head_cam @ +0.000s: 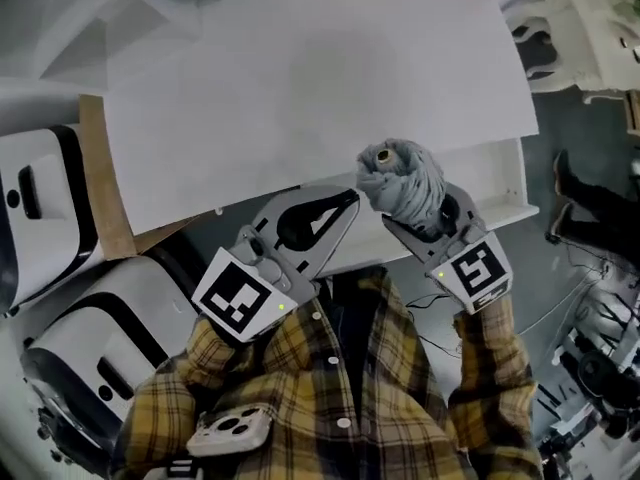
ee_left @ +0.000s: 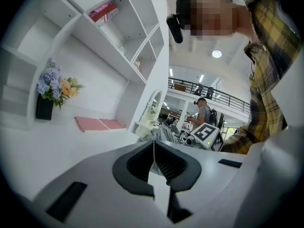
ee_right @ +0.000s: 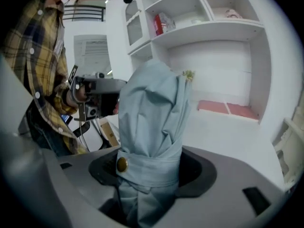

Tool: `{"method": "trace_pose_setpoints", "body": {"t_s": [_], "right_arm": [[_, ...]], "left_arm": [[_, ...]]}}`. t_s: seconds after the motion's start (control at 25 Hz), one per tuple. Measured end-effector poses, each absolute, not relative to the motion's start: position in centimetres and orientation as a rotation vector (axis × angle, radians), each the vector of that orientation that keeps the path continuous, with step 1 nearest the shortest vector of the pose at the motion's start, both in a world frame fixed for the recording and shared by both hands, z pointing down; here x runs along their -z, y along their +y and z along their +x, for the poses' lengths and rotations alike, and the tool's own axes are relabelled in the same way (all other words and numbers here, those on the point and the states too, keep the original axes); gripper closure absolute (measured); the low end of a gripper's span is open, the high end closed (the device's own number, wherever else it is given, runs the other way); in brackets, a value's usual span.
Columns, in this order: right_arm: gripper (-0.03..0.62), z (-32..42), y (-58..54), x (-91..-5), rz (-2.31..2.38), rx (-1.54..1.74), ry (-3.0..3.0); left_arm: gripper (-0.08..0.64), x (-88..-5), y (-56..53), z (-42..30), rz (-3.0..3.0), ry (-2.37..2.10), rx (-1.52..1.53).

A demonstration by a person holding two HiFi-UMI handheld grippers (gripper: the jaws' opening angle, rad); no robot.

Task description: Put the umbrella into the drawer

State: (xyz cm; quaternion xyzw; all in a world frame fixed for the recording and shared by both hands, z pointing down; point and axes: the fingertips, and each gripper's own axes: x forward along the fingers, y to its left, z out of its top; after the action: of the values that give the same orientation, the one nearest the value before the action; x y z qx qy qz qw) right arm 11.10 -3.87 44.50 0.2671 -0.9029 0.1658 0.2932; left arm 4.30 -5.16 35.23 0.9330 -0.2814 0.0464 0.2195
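A folded grey-blue umbrella (head_cam: 403, 180) stands upright in my right gripper (head_cam: 418, 214), which is shut on its lower part. In the right gripper view the umbrella (ee_right: 151, 127) fills the gap between the jaws of the right gripper (ee_right: 149, 171), with its strap and brass snap showing. It hangs over the open white drawer (head_cam: 497, 182) that juts out under the front edge of the white desk (head_cam: 300, 88). My left gripper (head_cam: 348, 202) is just left of the umbrella, shut and empty. In its own view the left gripper (ee_left: 153, 150) has its pads pressed together.
White rounded machines (head_cam: 45, 218) and a brown board (head_cam: 103, 173) stand left of the desk. A pink mat (ee_left: 99, 123) and a vase of flowers (ee_left: 53, 90) sit at the back under white shelves (ee_left: 114, 37). A white chair (head_cam: 590, 28) and cables lie to the right.
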Motion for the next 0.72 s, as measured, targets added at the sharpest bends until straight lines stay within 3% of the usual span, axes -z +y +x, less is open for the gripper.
{"method": "trace_pose_setpoints", "body": {"t_s": [0.72], "right_arm": [[0.299, 9.8, 1.7, -57.5, 0.028, -0.161, -2.103]], "left_arm": [[0.534, -37.2, -4.3, 2.7, 2.507, -0.859, -0.161]]}}
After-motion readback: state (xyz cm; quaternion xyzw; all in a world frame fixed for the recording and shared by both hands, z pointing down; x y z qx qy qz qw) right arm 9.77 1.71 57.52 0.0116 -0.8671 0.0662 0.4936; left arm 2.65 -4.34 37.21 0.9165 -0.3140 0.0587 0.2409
